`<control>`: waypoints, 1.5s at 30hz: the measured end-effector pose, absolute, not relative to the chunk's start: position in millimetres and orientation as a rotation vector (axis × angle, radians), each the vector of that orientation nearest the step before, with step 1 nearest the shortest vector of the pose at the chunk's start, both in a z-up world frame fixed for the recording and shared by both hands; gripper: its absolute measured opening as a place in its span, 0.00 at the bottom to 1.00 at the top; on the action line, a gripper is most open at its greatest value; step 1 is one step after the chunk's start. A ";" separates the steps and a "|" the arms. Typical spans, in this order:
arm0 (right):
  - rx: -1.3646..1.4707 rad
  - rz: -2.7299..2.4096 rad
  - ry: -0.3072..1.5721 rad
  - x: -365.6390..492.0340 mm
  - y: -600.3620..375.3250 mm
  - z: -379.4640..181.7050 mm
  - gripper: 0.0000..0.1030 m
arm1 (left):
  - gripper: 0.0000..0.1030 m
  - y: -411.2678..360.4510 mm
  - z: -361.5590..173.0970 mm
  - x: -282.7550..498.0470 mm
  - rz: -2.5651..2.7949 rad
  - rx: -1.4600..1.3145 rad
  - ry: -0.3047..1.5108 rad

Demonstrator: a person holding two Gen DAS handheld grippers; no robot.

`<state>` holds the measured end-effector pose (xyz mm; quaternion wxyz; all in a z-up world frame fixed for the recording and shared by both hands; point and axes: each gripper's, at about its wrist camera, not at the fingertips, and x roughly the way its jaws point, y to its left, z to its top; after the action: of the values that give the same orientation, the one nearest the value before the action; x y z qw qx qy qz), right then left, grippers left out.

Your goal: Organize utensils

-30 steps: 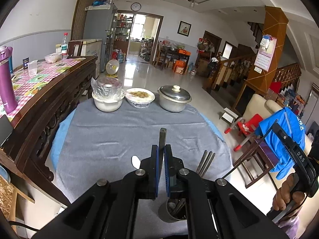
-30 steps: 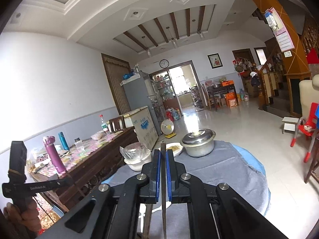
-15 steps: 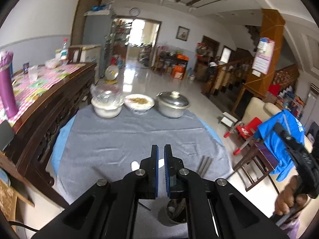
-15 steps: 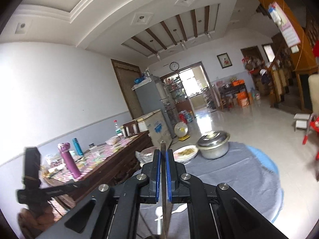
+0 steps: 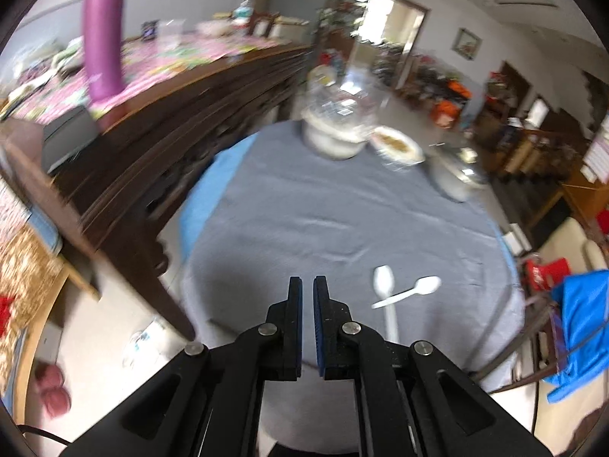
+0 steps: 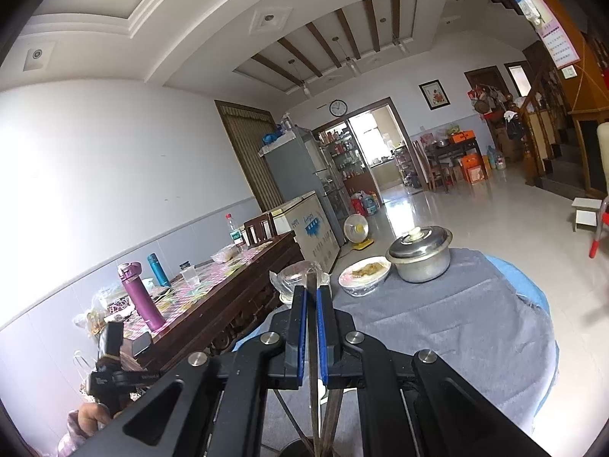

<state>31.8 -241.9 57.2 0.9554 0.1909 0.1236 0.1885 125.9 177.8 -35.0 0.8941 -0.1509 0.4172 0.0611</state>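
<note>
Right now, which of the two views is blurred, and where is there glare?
Left wrist view: motion blur smears the purple bottle, the bowls and the sideboard; the two white plastic spoons and the left gripper stay readable. Right wrist view: sharp; daylight from the doorway glares off the floor tiles; fisheye bending curves the walls.

Two white spoons [image 5: 396, 297] crossed on cloth

Grey tablecloth [image 5: 342, 228] over a light blue one, two white plastic spoons [image 5: 384, 289] just right of the left claw's [image 5: 308, 285] black jaws with blue pads. Purple bottle [image 5: 102, 38] far left on pink checked cloth [image 5: 190, 53].
</note>
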 end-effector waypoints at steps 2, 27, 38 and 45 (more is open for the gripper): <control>0.391 0.380 0.253 32.9 -243.3 55.1 0.06 | 0.05 189.4 -54.4 125.1 0.174 -0.336 0.920; 0.448 0.400 0.316 48.4 -249.3 33.9 0.06 | 0.38 260.7 -192.6 151.0 0.371 -0.796 1.156; 0.444 0.413 0.339 54.4 -243.6 27.4 0.06 | 0.39 266.3 -218.6 167.6 0.410 -0.810 1.179; 0.450 0.412 0.347 58.9 -240.2 21.8 0.06 | 0.24 262.6 -212.9 163.4 0.437 -0.766 1.159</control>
<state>58.9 -240.2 21.8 0.9391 0.2202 0.1699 0.2019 163.4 262.6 -212.9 0.7462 -0.3502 0.5297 0.1997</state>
